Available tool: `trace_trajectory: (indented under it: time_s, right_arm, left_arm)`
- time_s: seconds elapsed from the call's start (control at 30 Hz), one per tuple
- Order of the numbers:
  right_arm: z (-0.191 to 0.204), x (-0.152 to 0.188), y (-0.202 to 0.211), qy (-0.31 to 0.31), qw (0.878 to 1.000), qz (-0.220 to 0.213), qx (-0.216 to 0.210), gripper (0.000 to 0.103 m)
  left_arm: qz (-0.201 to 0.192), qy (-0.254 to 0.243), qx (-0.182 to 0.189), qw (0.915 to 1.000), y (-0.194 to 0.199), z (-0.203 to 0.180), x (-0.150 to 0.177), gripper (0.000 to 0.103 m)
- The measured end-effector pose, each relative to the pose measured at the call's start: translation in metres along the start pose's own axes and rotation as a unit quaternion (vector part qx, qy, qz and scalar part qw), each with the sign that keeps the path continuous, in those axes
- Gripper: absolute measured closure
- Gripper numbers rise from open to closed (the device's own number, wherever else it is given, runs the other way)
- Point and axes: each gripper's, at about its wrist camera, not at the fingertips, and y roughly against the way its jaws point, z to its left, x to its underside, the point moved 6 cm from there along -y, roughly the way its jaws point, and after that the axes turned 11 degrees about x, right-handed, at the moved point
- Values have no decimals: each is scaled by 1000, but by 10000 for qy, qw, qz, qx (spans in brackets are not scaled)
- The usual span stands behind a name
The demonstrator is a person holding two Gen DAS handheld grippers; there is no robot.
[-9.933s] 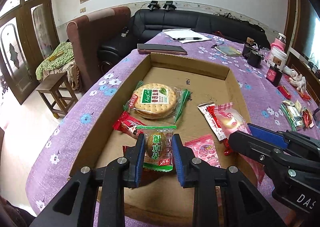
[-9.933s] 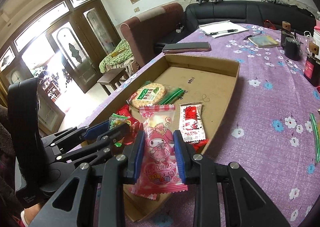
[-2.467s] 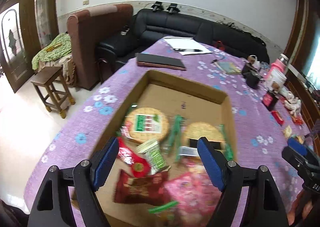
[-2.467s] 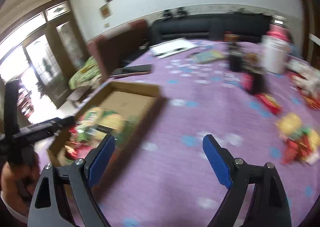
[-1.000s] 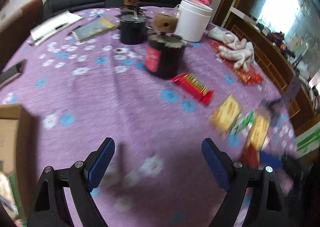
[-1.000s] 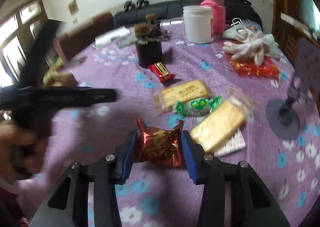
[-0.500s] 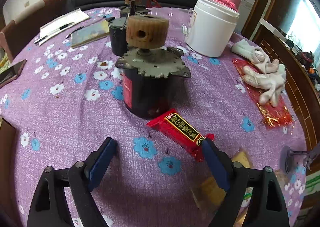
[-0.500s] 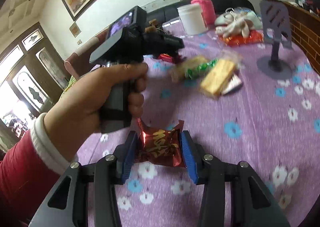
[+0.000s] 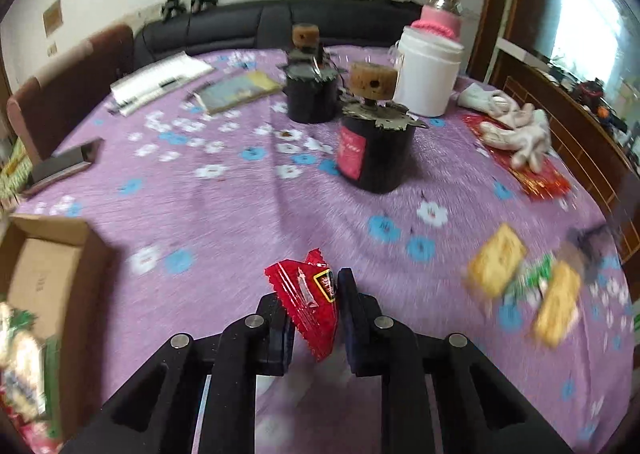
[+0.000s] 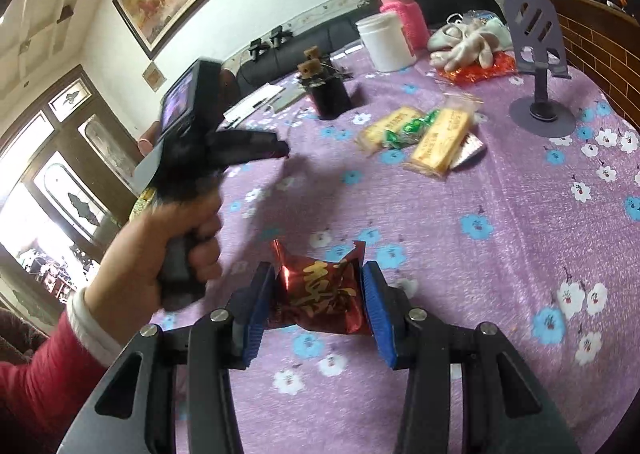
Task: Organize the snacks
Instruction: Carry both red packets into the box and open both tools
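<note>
The left hand-held gripper (image 9: 314, 318), spread wide a moment ago above the red snack bar (image 9: 310, 302) by the dark jar (image 9: 374, 157), is now closing its jaws on that bar. The right hand-held gripper (image 10: 318, 304) still pinches the dark-red foil snack (image 10: 320, 294) above mid-counter (image 9: 240, 193). Both look ready for the cardboard box (image 9: 48, 262) at the counter's left edge.
</note>
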Motion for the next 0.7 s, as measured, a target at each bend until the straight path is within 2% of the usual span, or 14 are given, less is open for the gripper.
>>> trace_trajectory:
  time_s: [0.13, 0.3, 0.53, 0.7]
  right_arm:
    - [14, 3, 7, 48, 9999, -90, -82, 59]
    - [40, 9, 5, 111, 9996, -98, -251, 59]
    - [84, 16, 3, 378, 9982, -67, -455, 59]
    - [115, 18, 2, 589, 9965, -47, -596, 59]
  left_arm:
    - [-182, -304, -150, 9993, 45, 7, 26, 83]
    - [-385, -502, -523, 9966, 98, 24, 53, 83]
    - [-624, -377, -756, 9945, 147, 57, 75, 83]
    - [-701, -203, -900, 9933, 167, 84, 86, 83]
